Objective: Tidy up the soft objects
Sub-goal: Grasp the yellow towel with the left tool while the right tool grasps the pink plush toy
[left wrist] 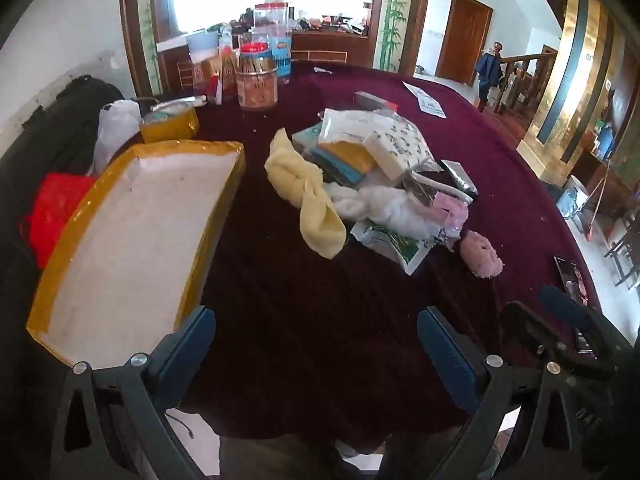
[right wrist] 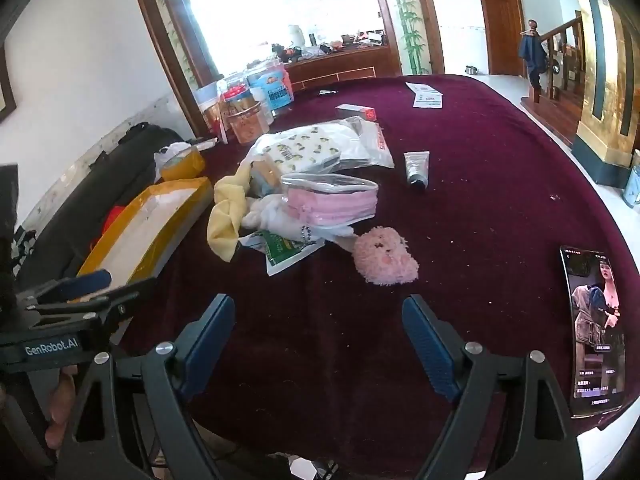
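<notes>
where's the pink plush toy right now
The pink plush toy lies on the dark red tablecloth at the near right edge of the pile, just ahead of the open right gripper and beside the green-and-white packet.

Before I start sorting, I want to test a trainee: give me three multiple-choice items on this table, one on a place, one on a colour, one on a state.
1. Where is the pink plush toy?
A. in the tray
B. on the tablecloth, at the near edge of the pile
C. on the phone

2. What colour is the knotted cloth?
A. pale yellow
B. green
C. black

3. How is the right tool?
A. shut on the toy
B. shut on nothing
C. open, holding nothing

Key: 1 B, it lies on the dark red tablecloth outside the tray; 2 A, it shows yellow in both views; 3 C, its fingers stand wide apart over bare cloth.
</notes>
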{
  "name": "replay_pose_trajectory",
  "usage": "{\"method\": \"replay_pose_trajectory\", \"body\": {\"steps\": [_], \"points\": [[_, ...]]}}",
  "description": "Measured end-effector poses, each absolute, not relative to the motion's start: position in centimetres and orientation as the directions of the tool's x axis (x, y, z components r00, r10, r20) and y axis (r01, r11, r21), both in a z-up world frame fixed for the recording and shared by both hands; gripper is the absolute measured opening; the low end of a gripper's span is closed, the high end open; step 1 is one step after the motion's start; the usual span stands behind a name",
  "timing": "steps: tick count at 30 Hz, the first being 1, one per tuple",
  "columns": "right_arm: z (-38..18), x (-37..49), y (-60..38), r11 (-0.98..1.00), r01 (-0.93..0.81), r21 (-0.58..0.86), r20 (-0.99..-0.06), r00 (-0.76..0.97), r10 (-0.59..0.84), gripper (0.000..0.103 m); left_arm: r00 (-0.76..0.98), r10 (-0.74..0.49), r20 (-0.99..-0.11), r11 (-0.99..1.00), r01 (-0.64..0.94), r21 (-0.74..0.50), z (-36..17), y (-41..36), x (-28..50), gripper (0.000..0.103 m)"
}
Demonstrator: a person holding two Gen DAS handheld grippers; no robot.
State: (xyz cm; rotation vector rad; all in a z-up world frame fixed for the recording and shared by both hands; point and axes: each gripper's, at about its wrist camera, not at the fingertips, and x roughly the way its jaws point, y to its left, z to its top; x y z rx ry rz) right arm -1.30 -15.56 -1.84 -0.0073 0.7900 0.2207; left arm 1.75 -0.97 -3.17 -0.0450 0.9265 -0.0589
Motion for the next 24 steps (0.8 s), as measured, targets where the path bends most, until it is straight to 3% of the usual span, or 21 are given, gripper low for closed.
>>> {"method": "replay_pose_trajectory", "body": {"steps": [7,17,20,24], "points": [[-1.7,-0.7,-16.6,0.98,-0.176,0.09,-0.705,0.684,0.187,0.085,0.536,-0.168,-0.827,0.986,0.075,-0.152,-4.5,-1.5,2.6,0.101],[-3.4,2.2,-17.5,0.98,-0.168,0.11,-0.735,0.649,0.194,0.077,0.521,-0.189,-0.832,0.978,0.02,-0.209,-4.2,-0.3,5.0,0.1],[-3.7,3.1,-18.3,0.983,-0.139,0.121,-0.738,0.65,0.183,0.073,0.509,-0.179,-0.842,0.98,0.02,-0.196,-4.3,-0.4,6.5,0.1],[-4.4,4.8,-19.3,0.984,-0.103,0.145,-0.756,0.63,0.177,0.062,0.484,-0.173,-0.858,0.981,0.009,-0.193,-4.9,-0.4,8.1,0.1]]}}
